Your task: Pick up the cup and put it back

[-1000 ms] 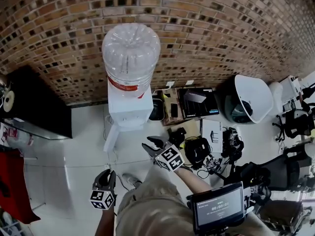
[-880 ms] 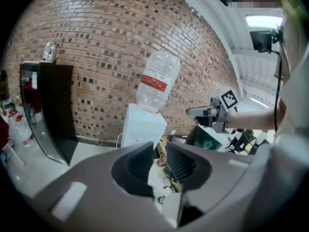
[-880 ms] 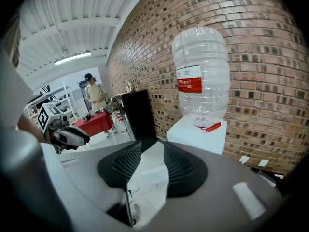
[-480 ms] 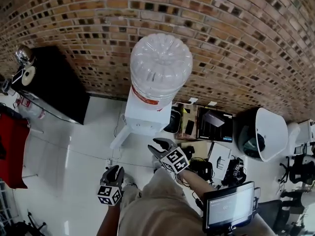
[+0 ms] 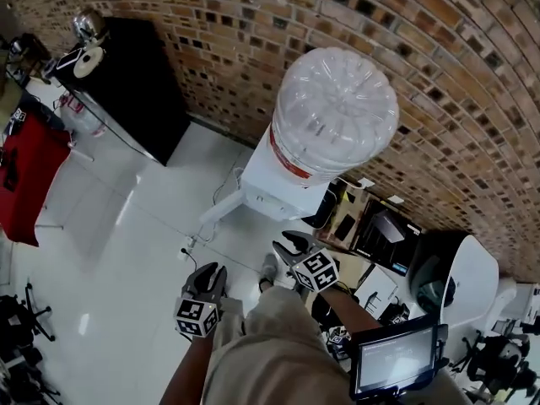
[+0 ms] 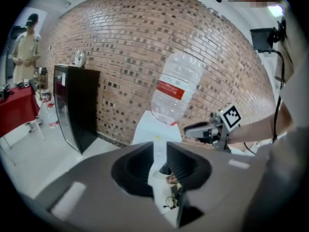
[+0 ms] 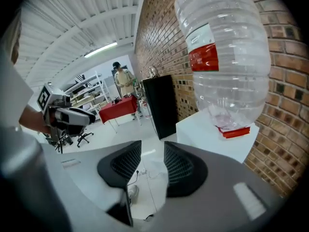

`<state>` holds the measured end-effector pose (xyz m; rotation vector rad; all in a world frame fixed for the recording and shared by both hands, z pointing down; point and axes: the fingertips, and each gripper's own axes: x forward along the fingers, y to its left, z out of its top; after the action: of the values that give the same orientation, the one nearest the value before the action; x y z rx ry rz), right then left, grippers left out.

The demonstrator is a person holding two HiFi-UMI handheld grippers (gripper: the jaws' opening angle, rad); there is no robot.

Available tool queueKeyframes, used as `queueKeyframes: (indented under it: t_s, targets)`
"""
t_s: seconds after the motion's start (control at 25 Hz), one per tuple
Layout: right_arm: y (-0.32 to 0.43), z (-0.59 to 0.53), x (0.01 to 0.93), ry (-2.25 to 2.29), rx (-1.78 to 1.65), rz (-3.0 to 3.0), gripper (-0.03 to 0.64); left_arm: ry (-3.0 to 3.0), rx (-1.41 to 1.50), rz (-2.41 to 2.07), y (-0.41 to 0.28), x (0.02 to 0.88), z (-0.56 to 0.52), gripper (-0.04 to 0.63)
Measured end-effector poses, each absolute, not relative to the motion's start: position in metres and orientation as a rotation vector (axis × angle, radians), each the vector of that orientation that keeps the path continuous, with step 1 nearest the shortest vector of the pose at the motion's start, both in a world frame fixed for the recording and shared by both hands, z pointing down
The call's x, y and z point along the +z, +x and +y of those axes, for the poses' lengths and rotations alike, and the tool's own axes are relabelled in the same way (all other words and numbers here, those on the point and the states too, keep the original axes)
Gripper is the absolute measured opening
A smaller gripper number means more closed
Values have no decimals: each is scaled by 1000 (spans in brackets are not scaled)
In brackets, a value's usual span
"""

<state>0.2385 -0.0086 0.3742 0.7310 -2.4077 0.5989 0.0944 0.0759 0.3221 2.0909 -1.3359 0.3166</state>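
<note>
Both empty | L gripper [image 5: 211,270] fingers slightly apart | R gripper [image 5: 288,243] fingers slightly apart | facing water dispenser [image 5: 274,188]

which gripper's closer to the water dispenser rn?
Right. In the head view the right gripper is just short of the water dispenser, jaws pointing at its white body. The left gripper hangs farther off, over bare floor.

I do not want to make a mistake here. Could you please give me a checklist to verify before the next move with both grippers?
1. Left gripper empty, fingers apart: ok.
2. Right gripper empty, fingers apart: ok.
3. Cup found: cannot tell; no view shows one clearly.
4. Water dispenser ahead of both grippers: ok.
5. Floor cord apart from the shoe: ok.
</note>
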Motion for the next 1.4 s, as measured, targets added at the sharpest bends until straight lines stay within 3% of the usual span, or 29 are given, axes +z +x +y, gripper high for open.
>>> queueKeyframes:
  t_s: [0.36, 0.92, 1.4]
  targets:
    - [224, -7, 424, 708, 593, -2296, 148, 2076, 344, -1242, 83, 337, 109, 71]
    - [230, -4, 501, 1134, 774, -2165, 148, 2071, 438, -1108, 38, 405, 161, 71]
    - [207, -32, 596, 1097, 753, -2113, 147, 1984, 352, -1169, 36, 482, 124, 71]
